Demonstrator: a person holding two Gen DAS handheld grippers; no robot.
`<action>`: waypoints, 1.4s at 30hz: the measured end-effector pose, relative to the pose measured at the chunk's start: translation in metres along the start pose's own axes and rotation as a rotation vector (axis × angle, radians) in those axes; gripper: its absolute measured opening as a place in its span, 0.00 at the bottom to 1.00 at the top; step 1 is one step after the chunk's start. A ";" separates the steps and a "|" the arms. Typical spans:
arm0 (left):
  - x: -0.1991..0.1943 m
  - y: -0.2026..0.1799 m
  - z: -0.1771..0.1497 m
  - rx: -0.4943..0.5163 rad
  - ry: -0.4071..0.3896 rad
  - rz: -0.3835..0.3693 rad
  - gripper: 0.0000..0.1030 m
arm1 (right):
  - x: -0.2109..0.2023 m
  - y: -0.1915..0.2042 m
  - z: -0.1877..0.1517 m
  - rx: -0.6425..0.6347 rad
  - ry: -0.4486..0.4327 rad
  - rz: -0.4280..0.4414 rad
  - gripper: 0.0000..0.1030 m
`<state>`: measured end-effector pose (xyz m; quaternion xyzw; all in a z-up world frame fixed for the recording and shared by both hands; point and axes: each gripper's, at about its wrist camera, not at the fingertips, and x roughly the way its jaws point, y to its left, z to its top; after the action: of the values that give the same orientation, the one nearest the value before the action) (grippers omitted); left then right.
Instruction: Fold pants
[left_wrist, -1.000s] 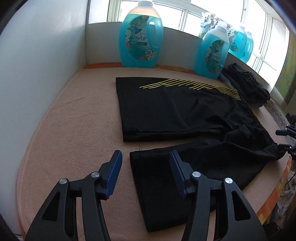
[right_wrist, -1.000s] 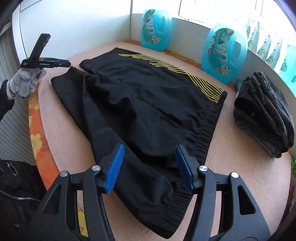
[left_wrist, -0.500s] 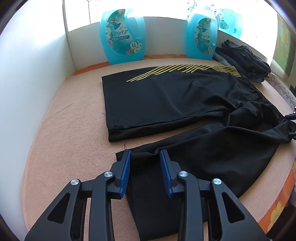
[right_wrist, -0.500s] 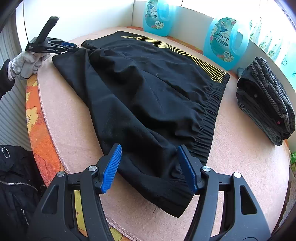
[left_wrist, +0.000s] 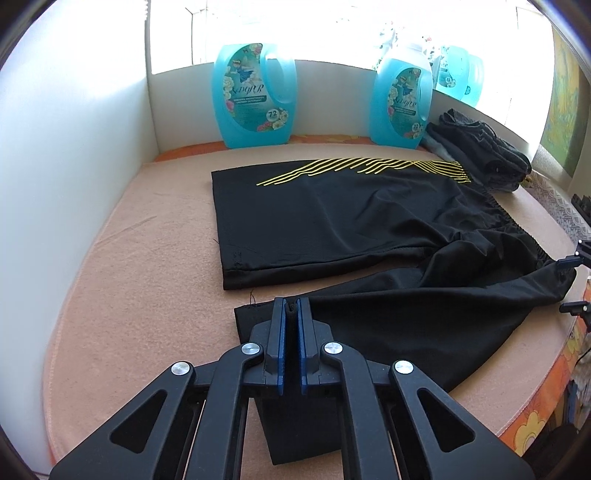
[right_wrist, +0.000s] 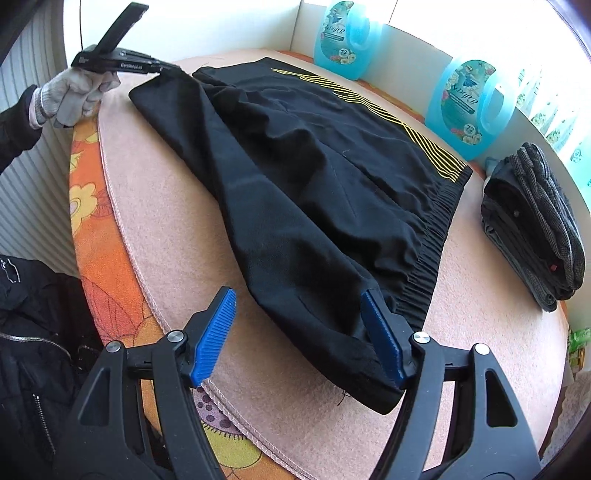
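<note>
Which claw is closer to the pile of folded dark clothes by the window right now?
Right. The right claw sits open at the pants' waistband end, beside the folded dark clothes. The left claw grips the pant hem at the opposite end.

1. Black fabric pants (left_wrist: 332, 221): thin yellow stripes along one side.
2. Terry table cover (left_wrist: 147, 258): plain peach-pink.
3. Translucent plastic detergent jugs (left_wrist: 253, 96) behind pants: turquoise-blue, floral labels.
4. Gripper finger pads (right_wrist: 216, 334): ribbed blue.

Bright window backlight – blown-out glare, sharp focus, fisheye-warped edges.
</note>
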<state>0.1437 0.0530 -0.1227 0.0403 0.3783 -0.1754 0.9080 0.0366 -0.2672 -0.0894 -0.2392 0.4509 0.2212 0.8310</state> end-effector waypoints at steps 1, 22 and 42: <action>-0.004 0.000 0.001 -0.005 -0.010 -0.001 0.04 | 0.003 -0.001 0.001 0.001 0.011 -0.011 0.69; -0.031 0.026 0.087 -0.229 -0.359 0.089 0.04 | -0.021 -0.076 0.150 0.062 -0.162 -0.390 0.04; 0.129 0.060 0.147 -0.188 -0.095 0.208 0.04 | 0.166 -0.172 0.217 0.087 0.037 -0.337 0.04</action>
<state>0.3472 0.0414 -0.1125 -0.0141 0.3433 -0.0459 0.9380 0.3592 -0.2480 -0.0935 -0.2793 0.4288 0.0548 0.8574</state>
